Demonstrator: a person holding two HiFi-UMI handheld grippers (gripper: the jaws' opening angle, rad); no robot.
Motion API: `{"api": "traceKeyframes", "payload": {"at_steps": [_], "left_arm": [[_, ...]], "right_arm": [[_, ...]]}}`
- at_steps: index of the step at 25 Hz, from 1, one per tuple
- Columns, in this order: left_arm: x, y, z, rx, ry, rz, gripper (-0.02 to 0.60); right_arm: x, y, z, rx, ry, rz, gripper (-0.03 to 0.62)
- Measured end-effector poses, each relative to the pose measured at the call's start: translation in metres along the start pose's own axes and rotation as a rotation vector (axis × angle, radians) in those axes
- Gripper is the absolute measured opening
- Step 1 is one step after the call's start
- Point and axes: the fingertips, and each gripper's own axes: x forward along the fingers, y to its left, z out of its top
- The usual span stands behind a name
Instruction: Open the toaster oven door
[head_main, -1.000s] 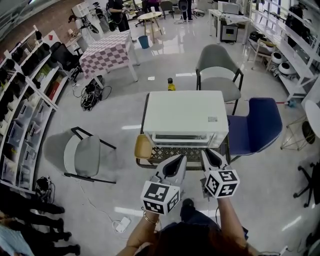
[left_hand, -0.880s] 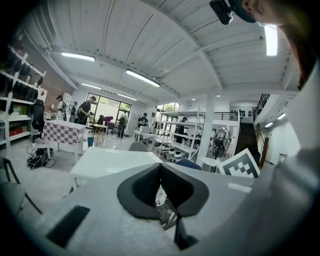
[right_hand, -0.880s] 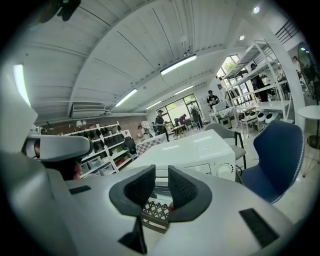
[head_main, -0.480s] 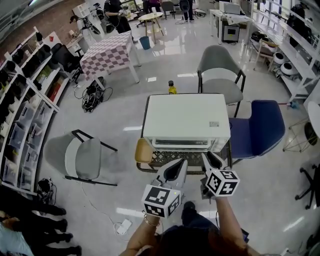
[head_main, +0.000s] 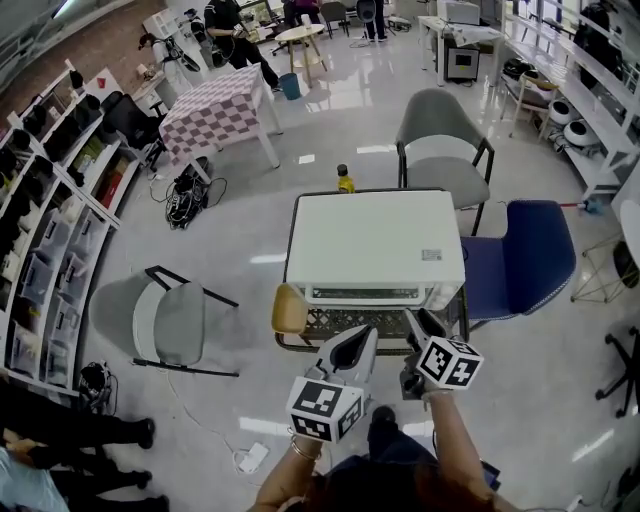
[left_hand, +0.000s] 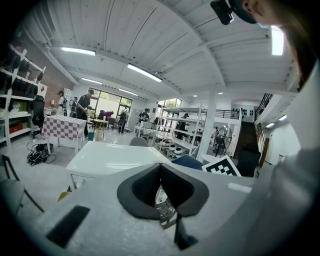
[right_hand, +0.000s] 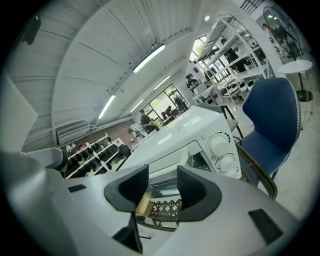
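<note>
Toaster oven (head_main: 375, 240): white box standing on the lattice seat (head_main: 330, 322), just ahead of both my grippers
Door (right_hand: 172, 162): looks shut against the oven's front; I judge none of the opening done, so reaching, gripping and pulling down all remain
Head view alone: the oven's whole top, the yellow bottle (head_main: 344, 180) behind it, and my two grippers side by side, short of the front
Right gripper view alone: the glass door face and the knobs (right_hand: 220, 150) beside it, which the top edge hides from the head view
Right gripper (head_main: 420, 325): my fingers have just been opening and stand wide, nothing gripped, door beyond the gap
Left gripper (head_main: 358, 340): fingers closed together, empty; its view looks over the oven's top
</note>
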Motion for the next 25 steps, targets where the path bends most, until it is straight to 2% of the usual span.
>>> {"api": "traceKeyframes", "payload": {"at_steps": [10, 25], "left_arm": [[0.012, 0.005, -0.006, -0.014, 0.031, 0.0, 0.014], [0.026, 0.012, -0.012, -0.032, 0.051, 0.004, 0.014]], "right_arm": [[0.02, -0.017, -0.007, 0.176, 0.026, 0.014, 0.189], [0.033, -0.032, -0.013, 0.299, 0.025, 0.02, 0.206]]}}
